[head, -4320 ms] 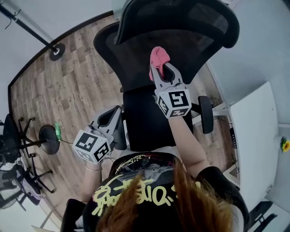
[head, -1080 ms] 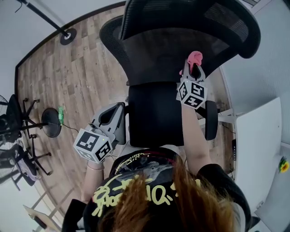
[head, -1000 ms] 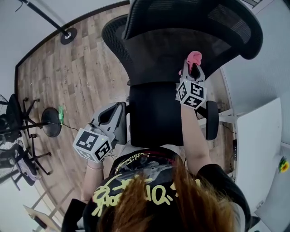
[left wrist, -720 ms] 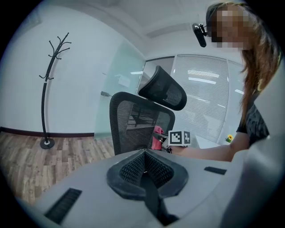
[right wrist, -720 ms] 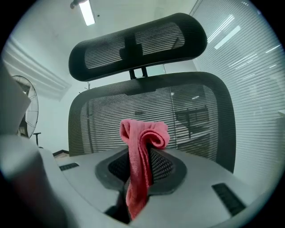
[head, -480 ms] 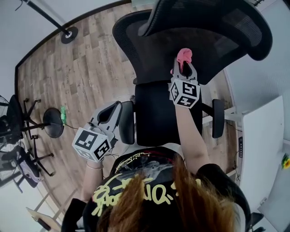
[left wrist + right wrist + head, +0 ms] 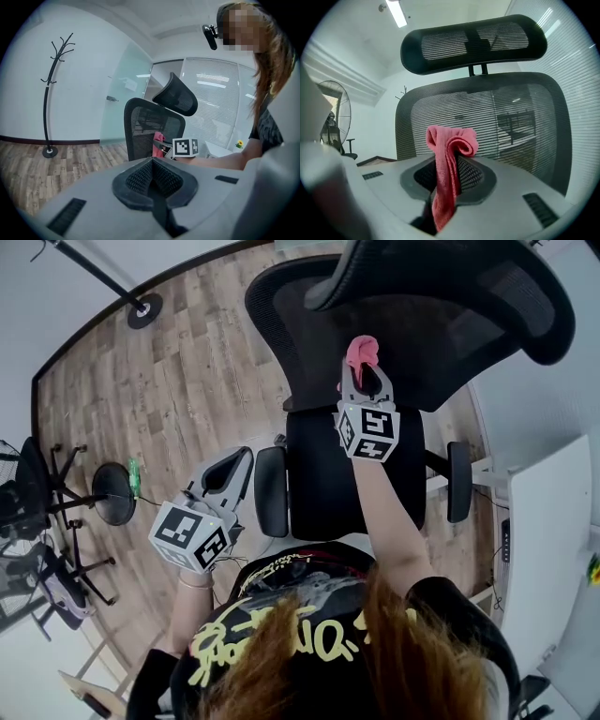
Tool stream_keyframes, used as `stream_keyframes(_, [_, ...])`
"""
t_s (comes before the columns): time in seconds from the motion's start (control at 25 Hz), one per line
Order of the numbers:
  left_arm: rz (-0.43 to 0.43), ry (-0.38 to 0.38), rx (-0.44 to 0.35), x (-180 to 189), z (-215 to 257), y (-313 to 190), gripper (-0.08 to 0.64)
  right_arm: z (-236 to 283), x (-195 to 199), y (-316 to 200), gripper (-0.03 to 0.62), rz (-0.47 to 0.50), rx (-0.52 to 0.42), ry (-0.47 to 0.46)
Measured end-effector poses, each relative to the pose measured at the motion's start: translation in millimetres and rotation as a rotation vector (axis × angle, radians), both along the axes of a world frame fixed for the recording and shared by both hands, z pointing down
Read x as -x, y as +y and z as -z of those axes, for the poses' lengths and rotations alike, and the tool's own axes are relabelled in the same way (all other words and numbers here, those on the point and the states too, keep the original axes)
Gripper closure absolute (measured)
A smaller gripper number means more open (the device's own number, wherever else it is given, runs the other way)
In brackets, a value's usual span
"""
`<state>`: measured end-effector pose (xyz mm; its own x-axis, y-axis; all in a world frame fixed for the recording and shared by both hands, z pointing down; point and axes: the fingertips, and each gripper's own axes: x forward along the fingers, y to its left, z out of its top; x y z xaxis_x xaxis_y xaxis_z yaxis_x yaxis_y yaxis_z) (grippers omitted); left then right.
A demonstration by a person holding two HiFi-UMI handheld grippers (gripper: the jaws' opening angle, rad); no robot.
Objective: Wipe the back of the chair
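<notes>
A black mesh office chair (image 7: 394,324) stands in front of me, its backrest (image 7: 487,126) and headrest (image 7: 473,42) filling the right gripper view. My right gripper (image 7: 362,371) is shut on a pink cloth (image 7: 361,352), whose bunched end (image 7: 450,140) sticks out toward the mesh of the backrest, close to it or touching it. My left gripper (image 7: 228,472) hangs low at the left, beside the chair's left armrest (image 7: 271,490), shut with nothing between its pads (image 7: 154,180). From the left gripper view the chair (image 7: 150,126) and the cloth (image 7: 158,142) are seen from the side.
Wooden floor (image 7: 169,381) surrounds the chair. A coat stand (image 7: 51,93) with a round base (image 7: 145,307) is at the back left. Chair bases (image 7: 56,512) and a fan stand (image 7: 112,493) crowd the left. A white desk (image 7: 544,540) stands at the right, beside the right armrest (image 7: 457,482).
My right gripper with the pink cloth has slid left across the backrest, from its right side to its middle. The chair has turned a little. The left gripper has stayed put.
</notes>
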<state>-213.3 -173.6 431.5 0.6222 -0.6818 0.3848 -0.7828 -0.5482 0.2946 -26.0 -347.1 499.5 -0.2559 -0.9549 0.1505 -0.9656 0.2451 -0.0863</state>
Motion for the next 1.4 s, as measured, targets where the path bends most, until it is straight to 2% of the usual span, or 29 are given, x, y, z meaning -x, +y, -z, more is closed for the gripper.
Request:
stream_keyframes(0.24, [-0.005,0.006,0.003,6,-2,1,0.571,-1,22,1,0.52,0.012,0.003,-0.019])
stream_keyframes(0.6, [-0.013,0.017,0.0,10,-1,0,0.571,-3,71,7,0.52,0.095,0.018,-0.03])
stream_keyframes(1.4, [0.019,0.009,-0.004,31,1,9,0.571,-13,142,12,0.52,0.284,0.065,0.03])
